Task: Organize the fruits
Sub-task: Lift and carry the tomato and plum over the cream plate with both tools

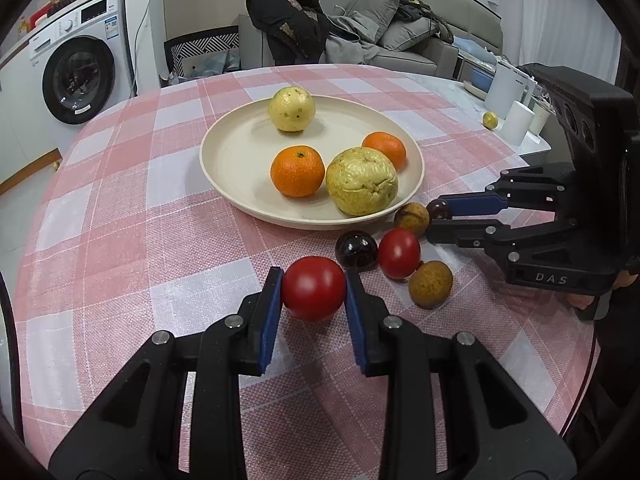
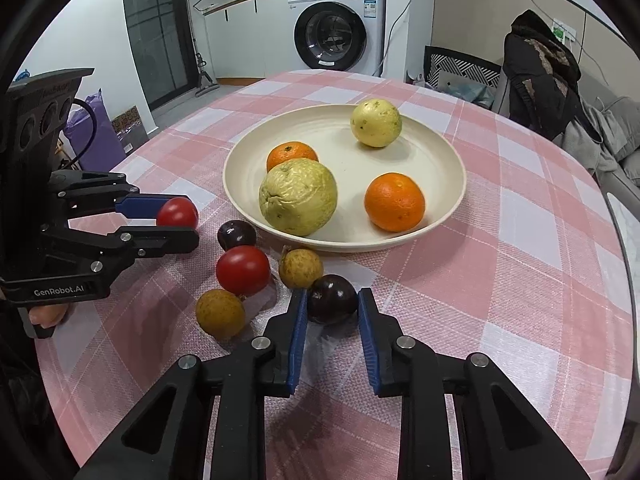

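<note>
A cream plate point(image 1: 240, 152) point(image 2: 432, 152) holds two oranges point(image 1: 297, 172) point(image 2: 394, 202) and two yellow-green guavas point(image 1: 361, 186) point(image 2: 298, 197). My left gripper point(image 1: 314, 290) point(image 2: 182, 220) is shut on a red tomato point(image 1: 313, 288) point(image 2: 177, 212) on the cloth. My right gripper point(image 2: 333, 305) point(image 1: 434, 216) is closed around a dark purple fruit point(image 2: 333, 303) point(image 1: 439, 209) near the plate's rim. Loose between them lie another tomato point(image 1: 399, 253) point(image 2: 243, 270), another dark fruit point(image 1: 356, 251) point(image 2: 236, 234) and two brown longans point(image 1: 431, 284) point(image 2: 220, 313).
The round table has a pink checked cloth point(image 1: 140, 220) point(image 2: 500, 260). White cups and a kettle point(image 1: 508, 92) stand at the far right edge with a small yellow fruit point(image 1: 490, 119). A washing machine point(image 2: 336, 26) and a sofa point(image 1: 400, 36) stand beyond the table.
</note>
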{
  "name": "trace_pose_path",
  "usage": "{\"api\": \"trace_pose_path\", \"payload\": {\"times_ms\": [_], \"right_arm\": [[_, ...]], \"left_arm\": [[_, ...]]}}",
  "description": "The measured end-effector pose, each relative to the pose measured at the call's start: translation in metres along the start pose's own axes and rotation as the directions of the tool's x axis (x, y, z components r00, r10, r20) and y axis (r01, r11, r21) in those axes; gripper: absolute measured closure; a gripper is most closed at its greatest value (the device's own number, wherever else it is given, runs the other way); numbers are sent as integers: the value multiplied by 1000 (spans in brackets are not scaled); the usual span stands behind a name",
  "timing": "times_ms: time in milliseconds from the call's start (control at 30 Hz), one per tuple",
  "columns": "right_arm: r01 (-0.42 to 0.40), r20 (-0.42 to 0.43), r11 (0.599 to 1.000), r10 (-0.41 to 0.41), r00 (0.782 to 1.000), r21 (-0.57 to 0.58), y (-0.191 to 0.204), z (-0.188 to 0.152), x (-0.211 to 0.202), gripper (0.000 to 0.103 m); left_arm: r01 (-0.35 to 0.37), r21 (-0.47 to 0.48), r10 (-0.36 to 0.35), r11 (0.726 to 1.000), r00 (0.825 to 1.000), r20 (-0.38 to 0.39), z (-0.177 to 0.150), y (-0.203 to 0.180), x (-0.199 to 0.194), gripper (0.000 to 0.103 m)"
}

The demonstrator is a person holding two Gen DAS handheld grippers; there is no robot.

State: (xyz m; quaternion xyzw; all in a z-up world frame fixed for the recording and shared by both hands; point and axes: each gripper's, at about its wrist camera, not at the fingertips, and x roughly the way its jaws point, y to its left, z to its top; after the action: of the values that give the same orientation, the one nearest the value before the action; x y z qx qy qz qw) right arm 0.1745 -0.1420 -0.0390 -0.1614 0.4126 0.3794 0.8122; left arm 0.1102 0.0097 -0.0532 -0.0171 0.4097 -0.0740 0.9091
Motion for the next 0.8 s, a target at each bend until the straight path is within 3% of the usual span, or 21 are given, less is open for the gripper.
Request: {"api": "trace_pose_path", "payload": {"times_ms": [433,800], "right_arm": [[8,90,998,-13,996,61,-15,5,-18,77],[-5,238,993,-24,971,119,-23,22,-39,77]], "left_arm": [[-7,-21,8,1000,998,69,4,3,-16,76],[-39,-44,45,998,990,133,20,12,-26,76]]}}
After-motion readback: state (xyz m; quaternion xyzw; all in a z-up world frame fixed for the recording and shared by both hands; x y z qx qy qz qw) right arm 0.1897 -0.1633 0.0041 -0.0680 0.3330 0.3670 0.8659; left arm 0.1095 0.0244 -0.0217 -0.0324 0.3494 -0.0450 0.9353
